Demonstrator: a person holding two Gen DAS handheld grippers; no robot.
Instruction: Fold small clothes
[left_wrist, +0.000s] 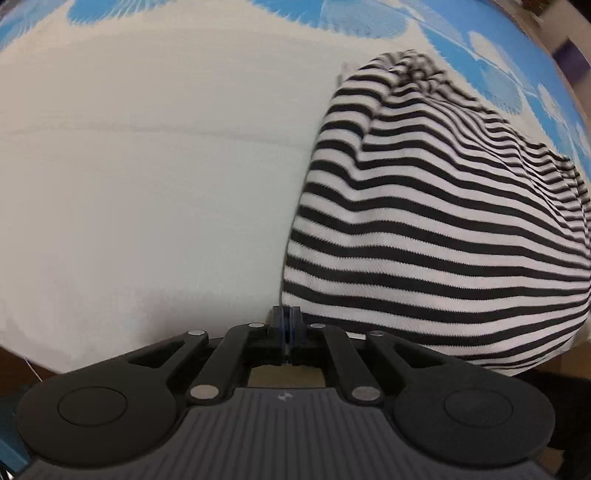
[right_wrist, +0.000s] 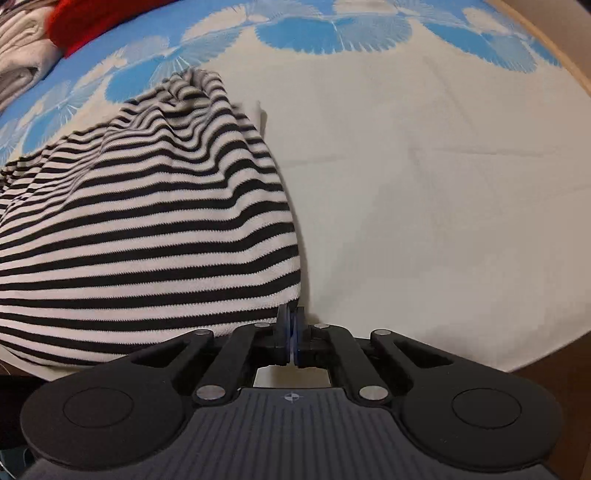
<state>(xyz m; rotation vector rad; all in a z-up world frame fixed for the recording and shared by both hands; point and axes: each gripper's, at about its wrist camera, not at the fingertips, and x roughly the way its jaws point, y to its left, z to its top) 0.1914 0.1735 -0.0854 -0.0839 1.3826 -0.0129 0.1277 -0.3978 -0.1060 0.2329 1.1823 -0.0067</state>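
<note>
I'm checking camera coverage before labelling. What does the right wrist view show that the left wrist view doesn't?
Only the right wrist view shows the red fabric and pale folded clothes at the top left, plus the right gripper, shut at the near right corner of the striped garment. Only the left wrist view shows the left gripper, shut at the near left corner. Both share the garment and the white cloth with blue shell pattern.

Black-and-white striped garment (left_wrist: 436, 236), rumpled, on white-and-blue cloth (left_wrist: 147, 166)
</note>
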